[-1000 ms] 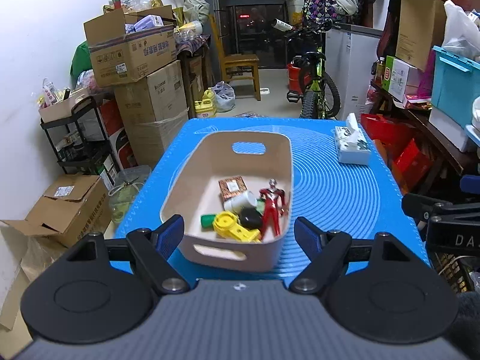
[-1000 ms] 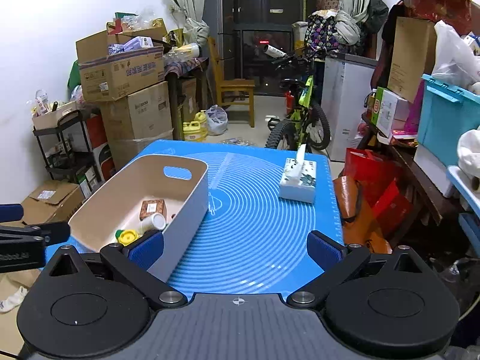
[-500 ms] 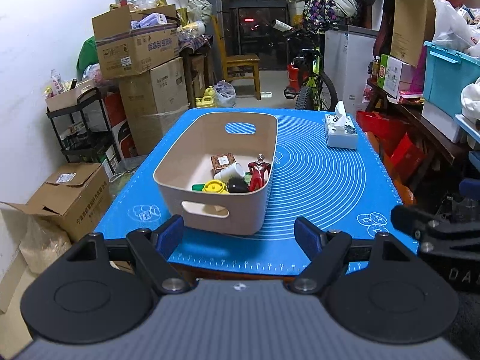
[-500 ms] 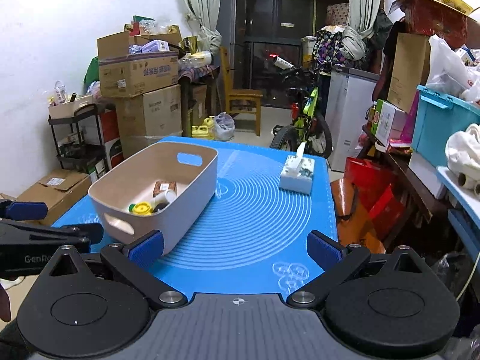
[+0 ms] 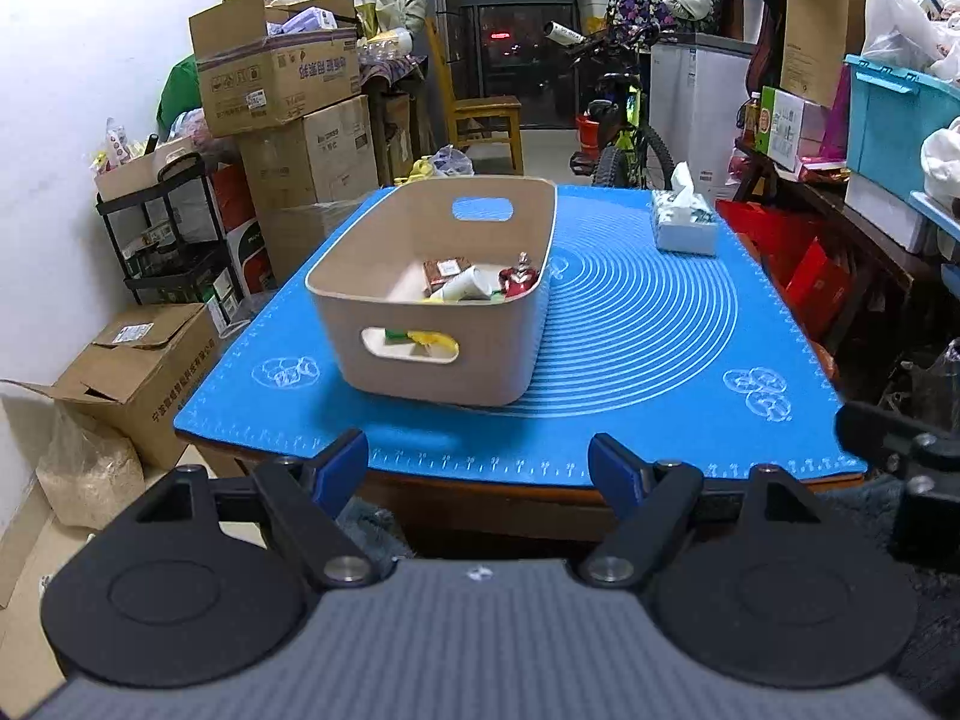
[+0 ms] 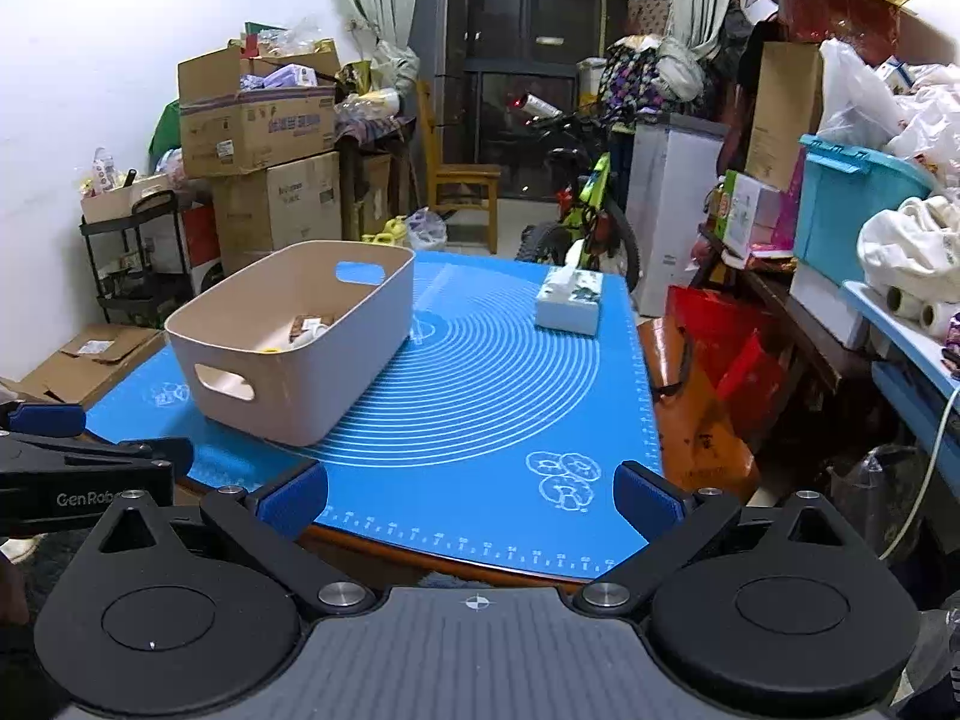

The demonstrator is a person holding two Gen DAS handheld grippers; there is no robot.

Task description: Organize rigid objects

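Note:
A beige bin [image 5: 420, 294] with handle slots stands on the blue mat [image 5: 630, 360]; it also shows in the right wrist view [image 6: 288, 348]. Inside it lie a red figure [image 5: 517, 279], a white cup [image 5: 465, 287], a brown box [image 5: 444, 270] and yellow and green pieces [image 5: 429, 341] seen through the front slot. My left gripper [image 5: 480, 465] is open and empty, off the table's near edge. My right gripper [image 6: 471, 495] is open and empty, also at the near edge, right of the bin.
A tissue box [image 5: 684, 222] sits at the mat's far right [image 6: 569, 300]. Cardboard boxes [image 5: 276, 78] and a black cart [image 5: 162, 228] stand left of the table. A bicycle [image 5: 624, 132] and red bags [image 6: 720, 336] stand behind and right.
Both grippers have pulled back from above the bin and mat to beyond the table's near edge. They have stayed open and empty. The bin and its contents have not moved.

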